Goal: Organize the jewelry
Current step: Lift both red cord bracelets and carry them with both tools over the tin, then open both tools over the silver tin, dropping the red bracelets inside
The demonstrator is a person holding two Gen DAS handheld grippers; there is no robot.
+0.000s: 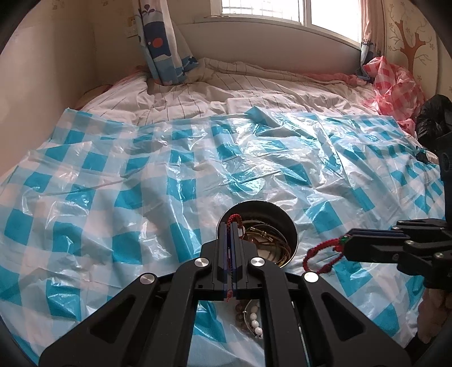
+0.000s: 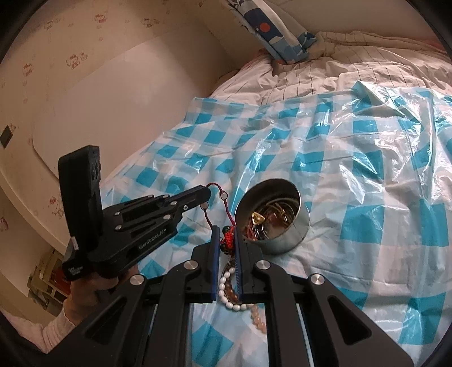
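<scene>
A red cord point(image 2: 223, 203) hangs stretched between the two grippers, just left of the tin point(image 2: 285, 234) at mid-frame in the right wrist view. The left gripper point(image 2: 207, 193) comes in from the lower left of that view, its jaws together on the cord's thin upper end, where two small pale beads sit on the strand. The right gripper point(image 2: 227, 240) rises from the bottom edge, jaws clamped on the cord's thick knotted part with its green and dark beads. In the left wrist view the cord point(image 1: 319, 255) shows as a red loop at lower right, hanging from the right gripper point(image 1: 346, 242), and another bit of red sits pinched in the left gripper point(image 1: 231, 225) at lower centre.

The tin point(image 1: 292, 225) stands upright and open on the sheet point(image 1: 113, 197), a crinkled blue-and-white checked plastic that fills most of both views. Inside the tin lie gold-coloured bangles point(image 1: 265, 240) and other pieces, tangled. On the sheet near the bottom edge, partly behind the gripper frames, lie white beads point(image 2: 226, 290) and pinkish beads point(image 2: 257, 316).

A hand point(image 2: 93, 288) in a pale sleeve holds the left gripper's handle at lower left. Beyond the sheet is a striped quilt point(image 1: 212, 96), a curtain point(image 1: 163, 42) at upper left, a window point(image 1: 282, 11) along the top, and a red checked bag point(image 1: 395, 84) at upper right
</scene>
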